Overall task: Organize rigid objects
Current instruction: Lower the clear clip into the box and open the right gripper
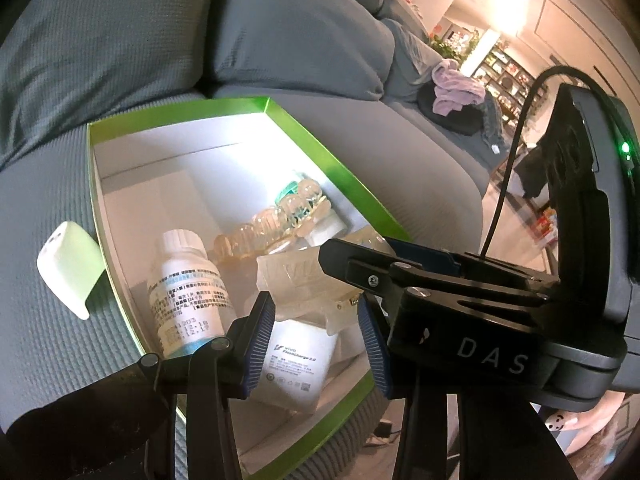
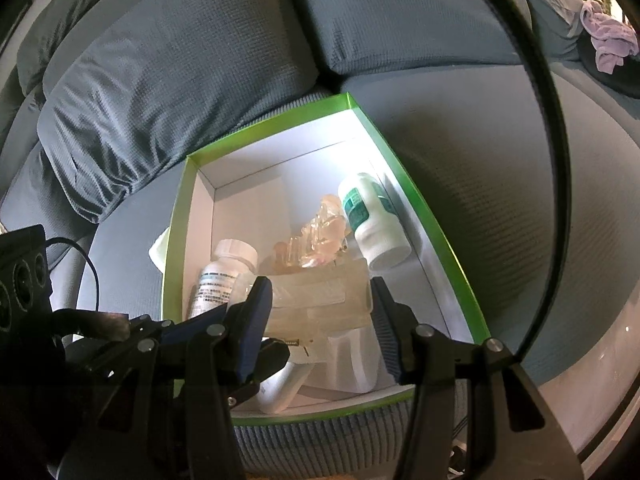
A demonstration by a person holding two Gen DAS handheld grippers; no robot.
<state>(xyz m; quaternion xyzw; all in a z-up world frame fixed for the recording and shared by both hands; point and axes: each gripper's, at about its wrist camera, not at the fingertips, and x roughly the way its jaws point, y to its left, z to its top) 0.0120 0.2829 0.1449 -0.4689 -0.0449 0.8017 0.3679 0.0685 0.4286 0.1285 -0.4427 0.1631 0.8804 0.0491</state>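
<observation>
Green-rimmed box sits on a grey-blue sofa seat, my two grippers poised over it.

My right gripper is clamped on a translucent plastic block above the box; my left gripper stands apart over a white charger. White bottles lie inside. A pale green case rests outside. Behind: cushions, lit shelves.

Both grippers tilt steeply downward, close together. The left gripper has its blue-padded jaws partly apart with nothing pressed between them. The right gripper, just right of it, has its pads closed on the translucent block.
</observation>
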